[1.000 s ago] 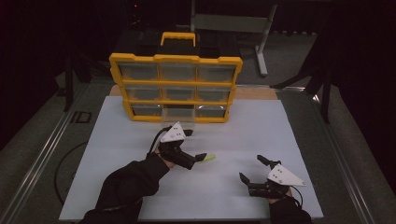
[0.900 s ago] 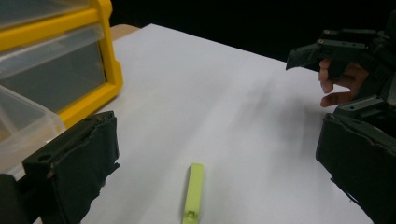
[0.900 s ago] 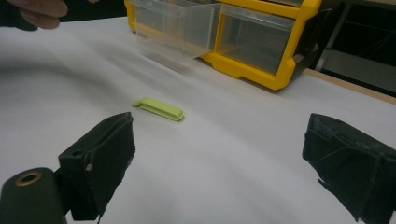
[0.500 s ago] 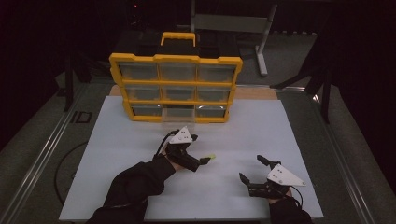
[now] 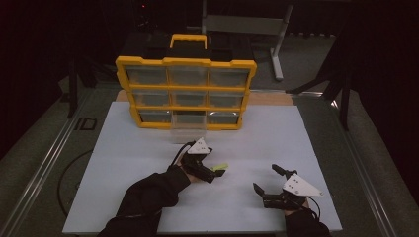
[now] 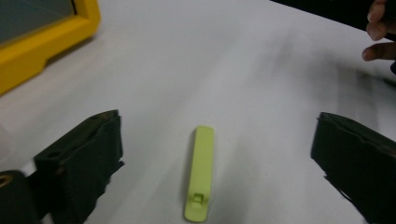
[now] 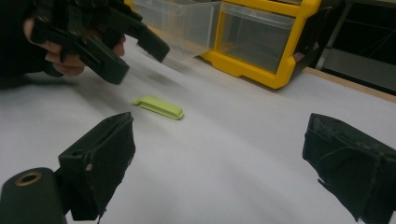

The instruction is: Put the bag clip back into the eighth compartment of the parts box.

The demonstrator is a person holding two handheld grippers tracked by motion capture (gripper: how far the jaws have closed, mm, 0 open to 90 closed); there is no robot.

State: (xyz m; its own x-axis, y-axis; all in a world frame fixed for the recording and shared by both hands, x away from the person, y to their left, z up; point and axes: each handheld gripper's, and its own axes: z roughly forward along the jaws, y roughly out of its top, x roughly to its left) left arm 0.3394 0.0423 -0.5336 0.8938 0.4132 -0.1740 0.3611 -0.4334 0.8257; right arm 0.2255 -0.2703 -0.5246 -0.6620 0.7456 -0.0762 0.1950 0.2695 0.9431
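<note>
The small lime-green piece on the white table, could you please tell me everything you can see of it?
The lime-green piece is a slim, flat bar with rounded ends, seemingly matte plastic, with a small square notch near one end. It lies flat on the white table, in front of the yellow drawer cabinet. The open left gripper brackets it, fingers apart on either side, touching nothing.

Smooth matt plastic lime clip (image 6: 201, 173)

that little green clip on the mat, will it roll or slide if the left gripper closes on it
The green clip lies flat and looks slab-sided, so rolling seems unlikely. It appears smooth, thin plastic on a smooth white mat, so it may skid or pivot if one jaw touches first. The left gripper stands open around it; the clip probably feels light and stiff.
</note>
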